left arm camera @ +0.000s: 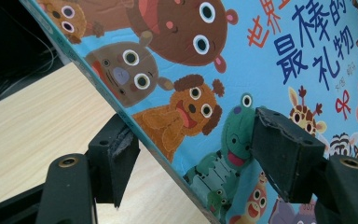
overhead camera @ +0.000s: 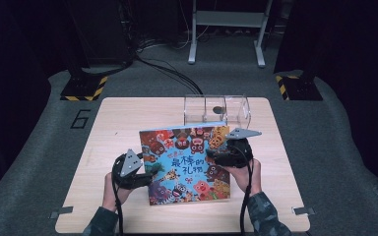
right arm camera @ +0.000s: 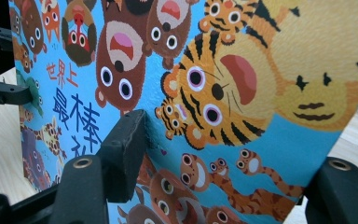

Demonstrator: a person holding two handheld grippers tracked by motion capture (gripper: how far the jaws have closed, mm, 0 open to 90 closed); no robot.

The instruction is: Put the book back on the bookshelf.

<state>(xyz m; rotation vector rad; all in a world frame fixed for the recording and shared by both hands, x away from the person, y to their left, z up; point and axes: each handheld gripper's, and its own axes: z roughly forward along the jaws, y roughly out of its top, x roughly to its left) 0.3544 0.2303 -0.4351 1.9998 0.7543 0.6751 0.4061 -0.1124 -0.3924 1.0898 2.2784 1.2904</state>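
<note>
Here, a children's picture book (overhead camera: 186, 164) is held tilted off the wooden table (overhead camera: 118, 123), its left edge straddled by the left gripper (left arm camera: 191, 158) and its right edge pinched by the right gripper (right arm camera: 223, 163), so that both sides are supported.

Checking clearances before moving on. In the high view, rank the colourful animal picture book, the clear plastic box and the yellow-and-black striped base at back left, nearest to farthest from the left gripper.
1. Colourful animal picture book: right beside the left gripper, its left edge between the jaws.
2. Clear plastic box: at the table's far edge, to the right.
3. Yellow-and-black striped base: on the floor beyond the table's back-left corner.
</note>
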